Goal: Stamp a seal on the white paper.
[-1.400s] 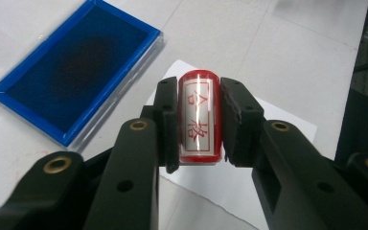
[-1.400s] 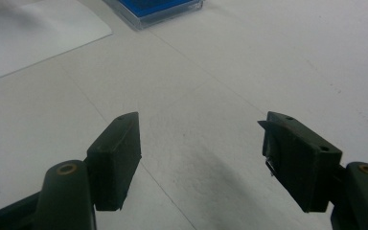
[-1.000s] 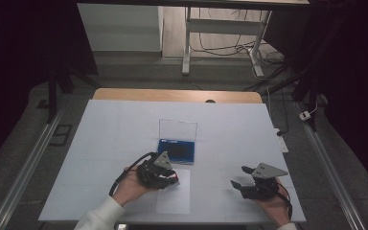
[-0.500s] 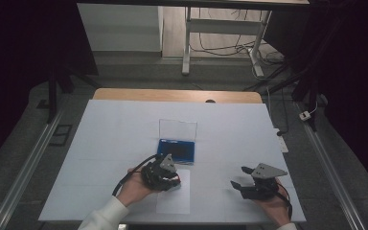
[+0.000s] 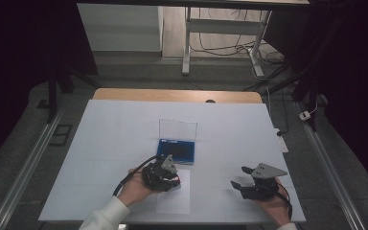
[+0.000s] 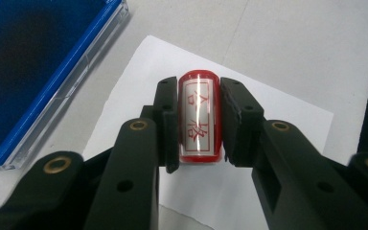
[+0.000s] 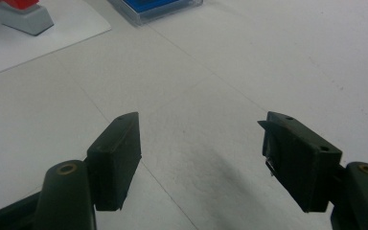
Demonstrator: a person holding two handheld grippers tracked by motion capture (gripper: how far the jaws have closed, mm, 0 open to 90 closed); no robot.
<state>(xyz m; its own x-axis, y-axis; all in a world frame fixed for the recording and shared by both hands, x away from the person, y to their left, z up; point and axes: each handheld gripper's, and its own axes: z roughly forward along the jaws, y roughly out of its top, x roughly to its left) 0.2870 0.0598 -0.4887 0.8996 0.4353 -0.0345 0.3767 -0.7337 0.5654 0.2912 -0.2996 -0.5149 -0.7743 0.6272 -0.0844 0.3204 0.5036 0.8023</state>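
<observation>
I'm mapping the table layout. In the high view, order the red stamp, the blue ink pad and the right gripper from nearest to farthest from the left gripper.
1. Red stamp: clamped in the left gripper.
2. Blue ink pad: just ahead.
3. Right gripper: across, on the right.

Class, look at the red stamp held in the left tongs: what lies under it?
A white paper sheet lies under the red stamp clamped in the left tongs. Its printing face and any contact are hidden.
</observation>
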